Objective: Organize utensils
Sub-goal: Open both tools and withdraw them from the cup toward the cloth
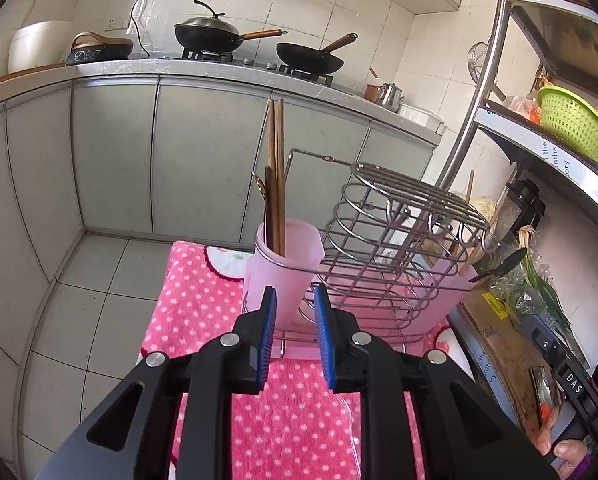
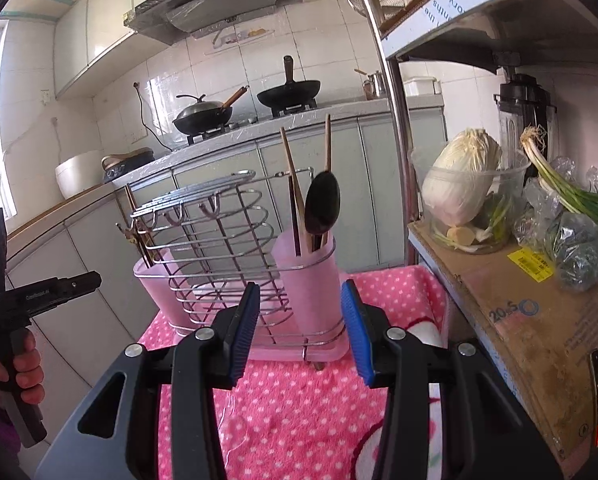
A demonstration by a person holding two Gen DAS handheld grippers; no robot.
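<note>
- wire rack [image 2: 219, 248] stands on the pink dotted towel [image 2: 299, 400].
- chopsticks [image 1: 275, 176] fill the rack's left cup [image 1: 283, 276]; spoon [image 2: 322, 208] its right cup [image 2: 311, 280].
- left tool [image 1: 295, 312] narrow, empty, before the rack.
- right tool [image 2: 299, 312] half open, empty, before the rack.
- sorting looks nearly finished; no loose utensils seen.

Home kitchen, as I see it. Landmark: gas stove [image 1: 255, 62] on the grey counter [image 1: 111, 69]. On it, two black woks [image 1: 209, 34]; above it, a range hood [image 2: 215, 0]; left of it, a rice cooker [image 1: 39, 50] (white); right of it, a kettle [image 1: 391, 94]. Walls tiled.
</note>
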